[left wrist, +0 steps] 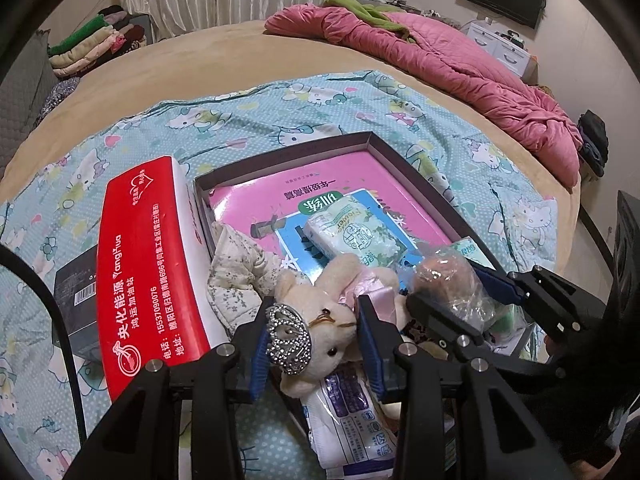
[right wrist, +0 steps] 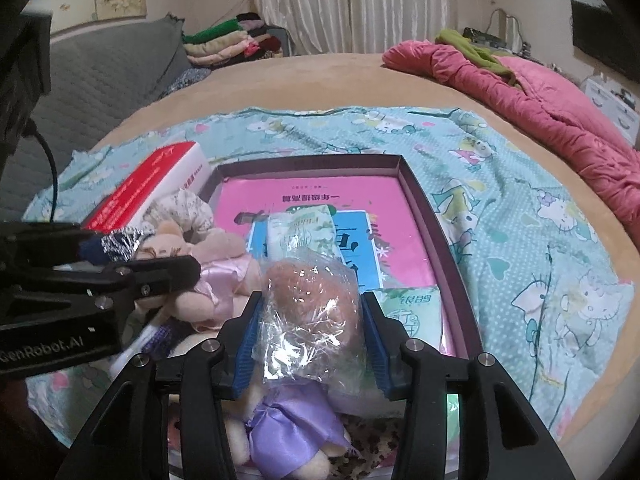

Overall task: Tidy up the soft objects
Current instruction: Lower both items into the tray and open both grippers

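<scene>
- Our left gripper (left wrist: 316,344) has its blue-padded fingers (left wrist: 259,354) pressed against both sides of the head of a cream plush bunny (left wrist: 332,336), which wears a glittery silver crown (left wrist: 289,338).
- Our right gripper (right wrist: 310,336) pinches a crinkled clear plastic bag (right wrist: 312,312) with something brownish inside; its blue pads touch the bag on both sides.
- The bunny in its pink dress lies at the near left corner of a shallow dark box (left wrist: 416,168), beside a floral cloth bundle (left wrist: 236,268).
- Under the right gripper lies a second plush in a purple satin dress (right wrist: 292,432).
- In the box, a green tissue pack (left wrist: 352,232) rests on a pink book (left wrist: 332,184); another green pack (right wrist: 412,312) sits near the right wall.
- A red and white carton (left wrist: 148,268) stands just left of the box, a white wipes packet (left wrist: 352,420) lies near us.
- All of it sits on a turquoise cartoon-cat sheet (right wrist: 520,216); a pink quilt (left wrist: 460,68) lies far right.
</scene>
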The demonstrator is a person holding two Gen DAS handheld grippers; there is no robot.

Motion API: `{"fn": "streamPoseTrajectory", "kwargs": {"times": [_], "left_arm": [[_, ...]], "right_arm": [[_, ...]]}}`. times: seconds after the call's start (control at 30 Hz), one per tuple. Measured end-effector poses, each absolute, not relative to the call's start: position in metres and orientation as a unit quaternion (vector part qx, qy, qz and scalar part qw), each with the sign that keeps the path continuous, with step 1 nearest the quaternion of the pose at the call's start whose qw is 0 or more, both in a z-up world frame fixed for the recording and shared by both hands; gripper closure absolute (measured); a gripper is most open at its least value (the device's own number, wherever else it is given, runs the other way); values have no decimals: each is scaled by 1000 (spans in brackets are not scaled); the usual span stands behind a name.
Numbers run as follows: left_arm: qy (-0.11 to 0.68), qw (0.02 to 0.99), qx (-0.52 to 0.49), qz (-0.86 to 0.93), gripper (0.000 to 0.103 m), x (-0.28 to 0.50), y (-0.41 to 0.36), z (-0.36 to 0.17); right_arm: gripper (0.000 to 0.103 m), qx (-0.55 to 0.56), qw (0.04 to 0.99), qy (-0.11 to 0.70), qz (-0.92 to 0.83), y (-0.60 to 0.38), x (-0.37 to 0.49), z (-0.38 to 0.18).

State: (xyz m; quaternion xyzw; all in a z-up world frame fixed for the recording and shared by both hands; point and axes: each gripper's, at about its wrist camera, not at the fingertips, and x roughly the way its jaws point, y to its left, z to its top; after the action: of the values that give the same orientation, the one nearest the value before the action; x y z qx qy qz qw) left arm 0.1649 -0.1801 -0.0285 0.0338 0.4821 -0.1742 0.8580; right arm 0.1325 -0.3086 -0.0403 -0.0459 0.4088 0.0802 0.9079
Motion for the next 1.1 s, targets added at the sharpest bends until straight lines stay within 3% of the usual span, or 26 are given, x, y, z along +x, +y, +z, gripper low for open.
{"fn": "streamPoseTrajectory", "kwargs": {"times": [0.43,1.1], "left_arm": [[491,854,20,-173,56,166,-176,-30],[490,853,4,-181,45,160,-173,-22]], "right_arm": [[32,-89,911,395,74,-303,116,-30],[29,-5,925,379,24,-351,97,1]]}}
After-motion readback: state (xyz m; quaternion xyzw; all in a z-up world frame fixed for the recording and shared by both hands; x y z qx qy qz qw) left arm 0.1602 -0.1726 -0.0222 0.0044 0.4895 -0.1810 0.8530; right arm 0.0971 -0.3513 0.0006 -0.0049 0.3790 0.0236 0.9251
